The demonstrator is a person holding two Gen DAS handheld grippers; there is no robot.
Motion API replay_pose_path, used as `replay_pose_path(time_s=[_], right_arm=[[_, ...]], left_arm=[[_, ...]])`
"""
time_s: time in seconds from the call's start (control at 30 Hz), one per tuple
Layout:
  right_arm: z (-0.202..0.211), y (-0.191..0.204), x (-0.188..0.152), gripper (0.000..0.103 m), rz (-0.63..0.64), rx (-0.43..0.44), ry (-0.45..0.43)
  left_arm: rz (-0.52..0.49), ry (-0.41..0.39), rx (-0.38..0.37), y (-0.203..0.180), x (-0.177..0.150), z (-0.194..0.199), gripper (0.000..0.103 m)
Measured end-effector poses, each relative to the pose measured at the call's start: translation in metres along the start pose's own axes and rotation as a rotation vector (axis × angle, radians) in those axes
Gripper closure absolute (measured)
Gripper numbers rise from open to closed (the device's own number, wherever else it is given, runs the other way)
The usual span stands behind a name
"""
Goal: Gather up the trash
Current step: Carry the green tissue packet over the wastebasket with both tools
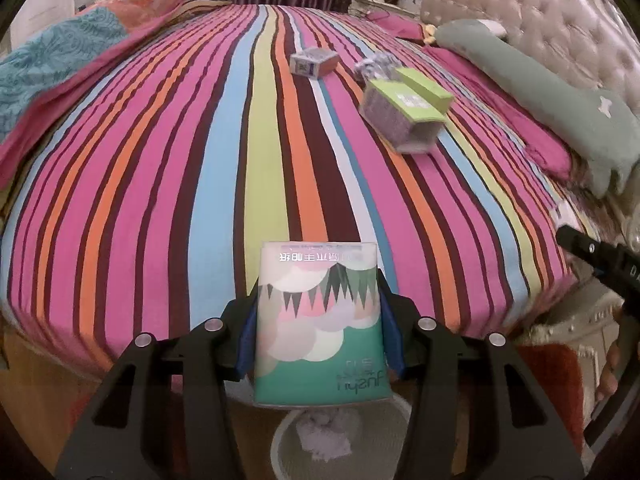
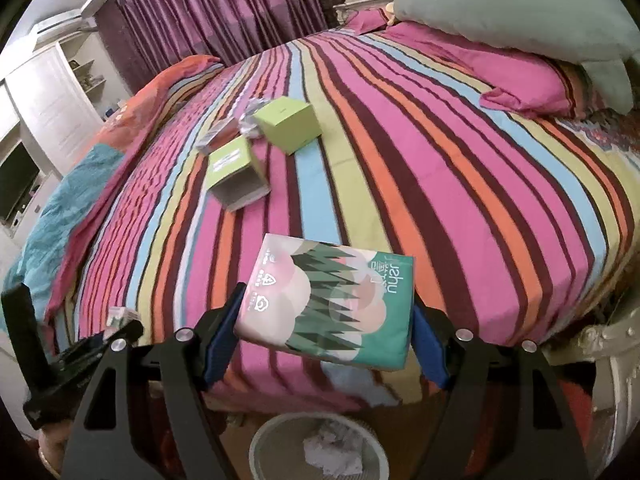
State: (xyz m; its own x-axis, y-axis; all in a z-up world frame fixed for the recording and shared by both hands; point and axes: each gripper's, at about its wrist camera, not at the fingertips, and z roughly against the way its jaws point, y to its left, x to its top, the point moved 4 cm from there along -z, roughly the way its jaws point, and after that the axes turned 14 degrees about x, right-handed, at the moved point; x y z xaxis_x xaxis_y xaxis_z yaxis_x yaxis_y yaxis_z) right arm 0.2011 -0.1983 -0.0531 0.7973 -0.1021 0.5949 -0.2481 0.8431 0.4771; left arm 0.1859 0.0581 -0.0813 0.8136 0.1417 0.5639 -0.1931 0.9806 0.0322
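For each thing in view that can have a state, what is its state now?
left gripper: shut on left tissue pack
right gripper: shut on right tissue pack
waste basket: holds crumpled paper
open green box: lying on its side, on the bed

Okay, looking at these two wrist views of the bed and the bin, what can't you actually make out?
- Waste bin contents: left wrist view, the tissue pack in the left hand-held gripper covers much of the bin.
- Crumpled wrapper: right wrist view, too small and blurred to identify.
- Open green box interior: shadowed in both views.
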Motion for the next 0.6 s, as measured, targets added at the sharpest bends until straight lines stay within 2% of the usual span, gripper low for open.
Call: replay_pose_path(time_s=[0.33,0.6], right_arm=[[0.008,0.016,-0.05,0.032,-0.002,0.038,0.061],[0.0,0.018,-0.092,0.032,-0.046,0.067,0.166]], left_arm=[[-0.06,0.078,-0.042,-0.015,-0.071,0.017,0.054],[-0.115,0.15,-0.026,-0.031,-0.112,0.015,0.054]])
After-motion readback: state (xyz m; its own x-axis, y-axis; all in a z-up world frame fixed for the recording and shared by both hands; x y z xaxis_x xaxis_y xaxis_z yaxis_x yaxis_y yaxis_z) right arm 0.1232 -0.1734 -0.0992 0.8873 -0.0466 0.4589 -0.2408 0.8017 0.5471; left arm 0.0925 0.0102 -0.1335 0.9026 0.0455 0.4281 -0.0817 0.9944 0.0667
